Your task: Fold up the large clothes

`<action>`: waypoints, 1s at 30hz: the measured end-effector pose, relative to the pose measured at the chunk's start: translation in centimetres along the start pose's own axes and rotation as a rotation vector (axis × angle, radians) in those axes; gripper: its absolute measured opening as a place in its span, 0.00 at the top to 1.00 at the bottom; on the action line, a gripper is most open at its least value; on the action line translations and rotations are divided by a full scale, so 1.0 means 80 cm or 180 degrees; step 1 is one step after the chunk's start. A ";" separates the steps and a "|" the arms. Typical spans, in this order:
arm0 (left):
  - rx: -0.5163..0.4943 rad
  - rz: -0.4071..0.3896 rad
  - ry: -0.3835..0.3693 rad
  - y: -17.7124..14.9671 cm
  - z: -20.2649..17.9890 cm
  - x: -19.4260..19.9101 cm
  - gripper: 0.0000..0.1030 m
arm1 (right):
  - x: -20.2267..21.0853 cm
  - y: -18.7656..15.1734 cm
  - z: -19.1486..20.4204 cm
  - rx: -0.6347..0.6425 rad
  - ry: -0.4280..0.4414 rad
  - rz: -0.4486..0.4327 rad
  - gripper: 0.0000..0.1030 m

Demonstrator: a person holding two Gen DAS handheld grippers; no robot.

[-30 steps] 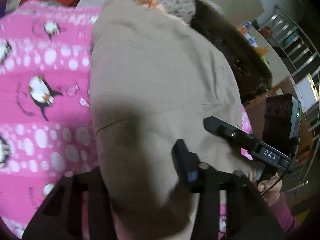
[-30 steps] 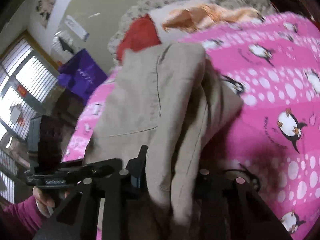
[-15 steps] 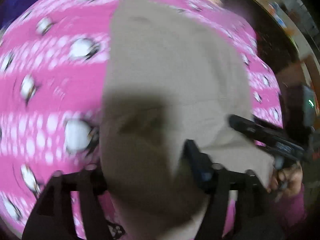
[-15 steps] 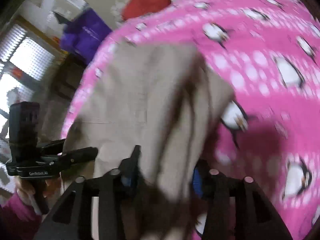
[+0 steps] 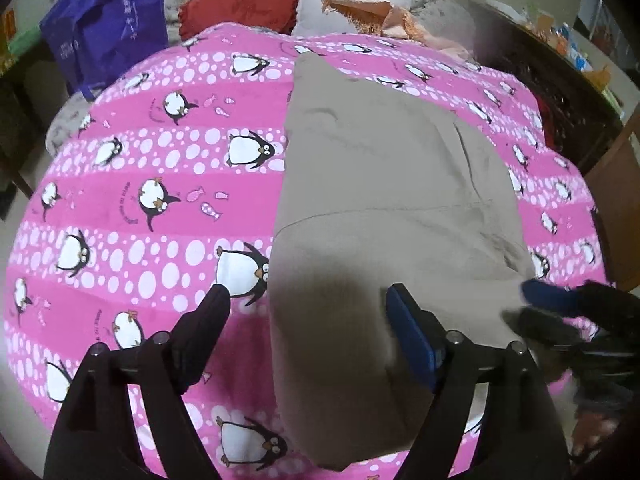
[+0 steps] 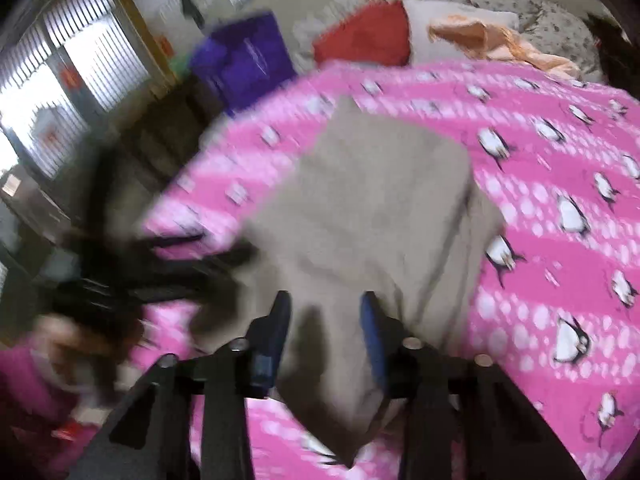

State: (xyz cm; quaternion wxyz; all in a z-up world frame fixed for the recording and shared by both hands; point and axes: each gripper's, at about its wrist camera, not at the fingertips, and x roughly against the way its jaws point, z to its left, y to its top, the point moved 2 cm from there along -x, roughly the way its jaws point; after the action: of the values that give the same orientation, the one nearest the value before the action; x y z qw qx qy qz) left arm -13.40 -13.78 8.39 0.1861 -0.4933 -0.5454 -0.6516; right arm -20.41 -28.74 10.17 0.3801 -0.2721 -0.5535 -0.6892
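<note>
Pink penguin-printed bedding (image 5: pixel 152 208) covers the bed on which everything is laid. Nearest, the left gripper (image 5: pixel 306 300) is seen with its jaws wide and opening, the near edge of a folded beige fabric garment (image 5: pixel 384 184) lying between them unpressed. The right gripper (image 6: pixel 324 308) is held narrower, its jaws closing with a fold of the same garment between them; whether the pads press it cannot be told through blur. Farther back, a red cushion (image 5: pixel 240 0), a peach cloth (image 5: pixel 368 8) and a purple bag (image 5: pixel 108 20) are seen.
</note>
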 end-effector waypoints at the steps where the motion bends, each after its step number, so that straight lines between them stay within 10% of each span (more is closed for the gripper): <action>1: -0.0008 -0.0025 0.0004 -0.003 0.001 0.003 0.22 | -0.012 -0.010 -0.005 0.0013 -0.0145 0.0094 0.71; 10: -0.0055 -0.0272 0.0042 0.000 -0.002 0.030 0.22 | -0.009 -0.027 -0.026 -0.0356 -0.0083 0.0100 0.69; 18: -0.0061 -0.0493 0.0131 0.004 -0.008 0.051 0.22 | 0.045 -0.001 -0.009 -0.0341 -0.0399 -0.0325 0.36; 30: -0.0056 -0.0567 0.0255 0.004 -0.006 0.058 0.22 | 0.046 0.013 -0.001 -0.0351 -0.0746 -0.0561 0.22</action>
State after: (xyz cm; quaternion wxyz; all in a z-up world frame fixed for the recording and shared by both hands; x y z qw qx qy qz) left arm -15.43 -12.98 12.51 0.1448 -0.4179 -0.5735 -0.6895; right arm -21.59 -29.76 13.68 0.2355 -0.3215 -0.5772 -0.7128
